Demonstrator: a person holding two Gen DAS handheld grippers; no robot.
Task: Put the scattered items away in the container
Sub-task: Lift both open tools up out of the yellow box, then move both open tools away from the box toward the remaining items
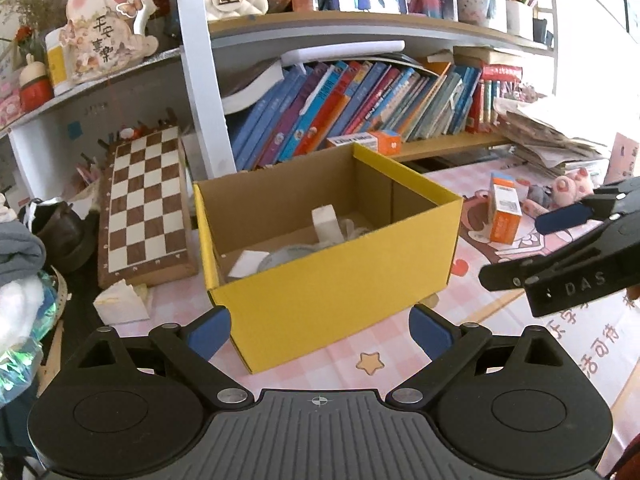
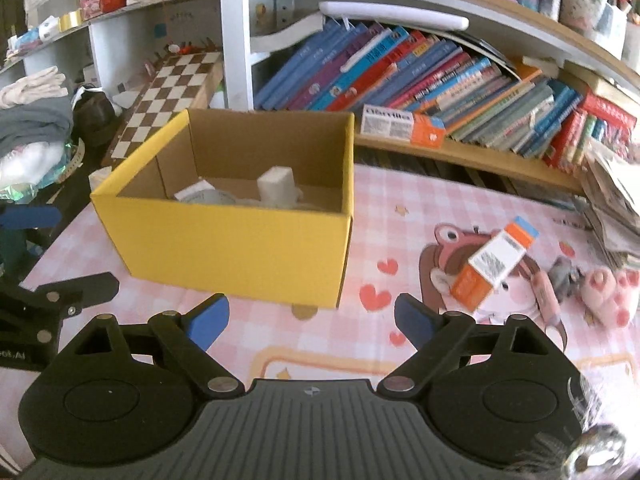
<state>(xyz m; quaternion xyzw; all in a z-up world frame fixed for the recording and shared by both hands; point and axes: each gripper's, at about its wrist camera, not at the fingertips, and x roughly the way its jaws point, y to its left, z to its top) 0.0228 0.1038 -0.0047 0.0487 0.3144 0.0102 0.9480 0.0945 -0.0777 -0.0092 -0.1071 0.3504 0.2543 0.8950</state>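
A chessboard (image 1: 144, 204) leans beside shelved books (image 2: 420, 80).

Crowded bookshelves (image 2: 440, 76) (white uprights) back a pink checked tablecloth (image 2: 380, 208).

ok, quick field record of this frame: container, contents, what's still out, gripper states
container: yellow box, open top, on pink mat
contents: white block and other pale items, unclear what
still out: orange carton, pink plush, both on the mat right of the box
left hand-held gripper: open, empty, jaws either side of the box's near corner
right hand-held gripper: open, empty, facing the box's right corner
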